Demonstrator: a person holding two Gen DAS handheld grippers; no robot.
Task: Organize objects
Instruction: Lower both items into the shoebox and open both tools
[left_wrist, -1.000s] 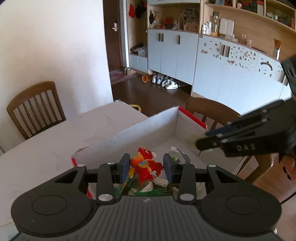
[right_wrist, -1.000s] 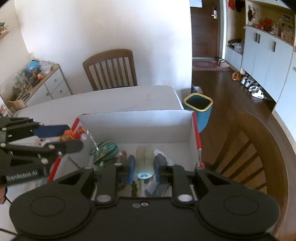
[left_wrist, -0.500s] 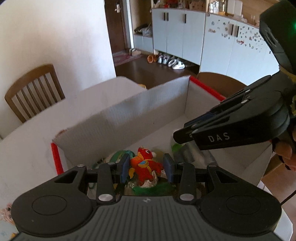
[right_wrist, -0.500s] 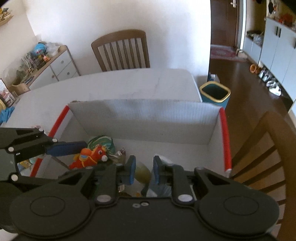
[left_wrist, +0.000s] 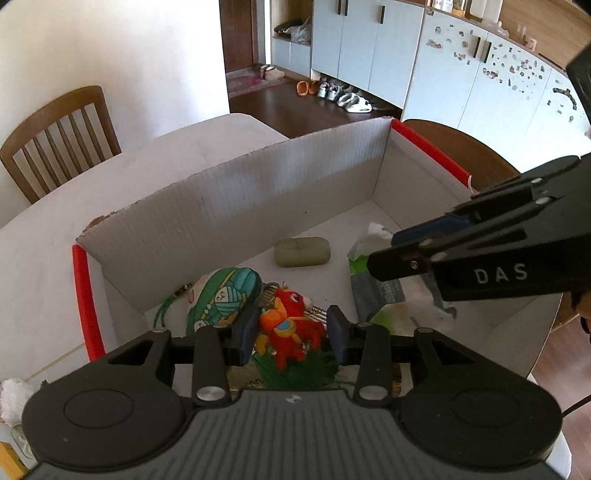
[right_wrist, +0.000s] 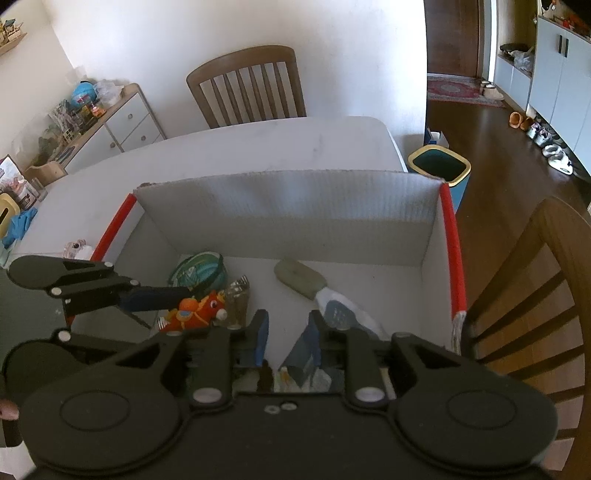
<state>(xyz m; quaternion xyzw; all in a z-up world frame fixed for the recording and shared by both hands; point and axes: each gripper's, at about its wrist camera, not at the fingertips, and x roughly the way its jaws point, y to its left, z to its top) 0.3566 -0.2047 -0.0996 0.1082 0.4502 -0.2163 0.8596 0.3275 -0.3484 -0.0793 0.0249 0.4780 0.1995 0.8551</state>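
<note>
While inside the box (left_wrist: 258, 192), the red toy (left_wrist: 291, 328) sits between the left tongs (left_wrist: 291, 334).

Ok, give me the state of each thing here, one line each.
box: upright, open-topped.
left gripper: shut on the red toy.
red toy: held, inside the box.
right gripper: open, jaws just been opening, nothing gripped.
green case: closed, lying flat on the box floor.
tissue pack: lying in the box.
</note>
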